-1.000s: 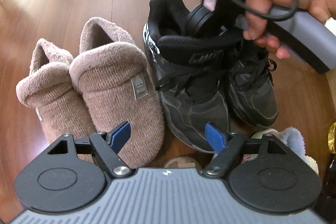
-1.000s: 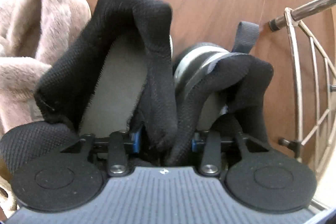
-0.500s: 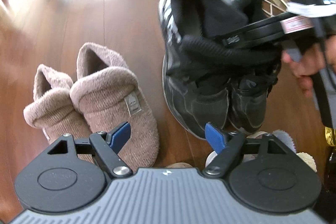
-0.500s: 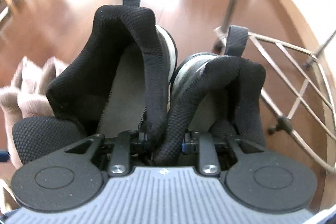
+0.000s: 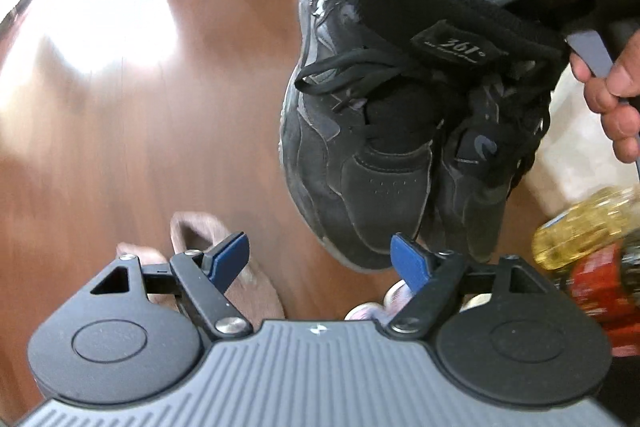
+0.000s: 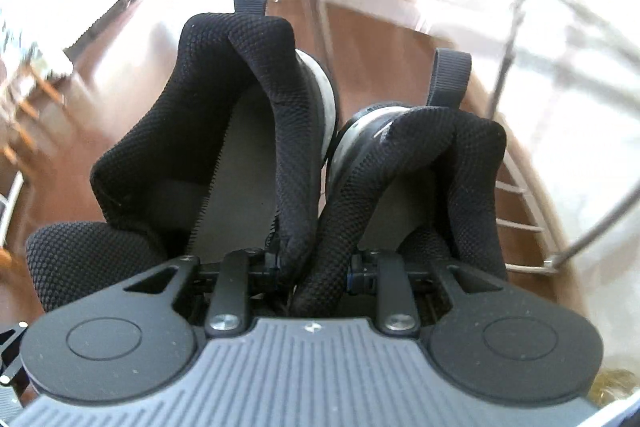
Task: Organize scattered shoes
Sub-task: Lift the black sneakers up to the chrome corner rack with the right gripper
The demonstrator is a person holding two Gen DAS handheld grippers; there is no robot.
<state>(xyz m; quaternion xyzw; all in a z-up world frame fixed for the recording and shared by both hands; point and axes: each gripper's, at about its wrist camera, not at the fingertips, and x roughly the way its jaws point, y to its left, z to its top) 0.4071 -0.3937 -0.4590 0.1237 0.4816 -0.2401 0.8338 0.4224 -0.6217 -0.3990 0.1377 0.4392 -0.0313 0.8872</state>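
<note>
Black sneakers [image 5: 372, 131] now lifted clear of the floor [image 5: 140, 107], above the tan slippers [image 5: 240, 267], nearer the wire rack [image 6: 520, 107] than a second ago. Right gripper [image 6: 310, 267] fingers clamp both inner collars. Left gripper [image 5: 320, 259] fingers spread, empty. Judged: pair in transit.

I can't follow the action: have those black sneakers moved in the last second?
Yes. The black sneakers went up off the wooden floor, away from the beige slippers, pinched in the right gripper.

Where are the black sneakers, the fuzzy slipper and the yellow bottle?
black sneakers [image 5: 372, 163]: left wrist view, side of the nearer shoe.
fuzzy slipper [image 5: 256, 291]: left wrist view, its toe.
yellow bottle [image 5: 584, 227]: left wrist view, its body.
</note>
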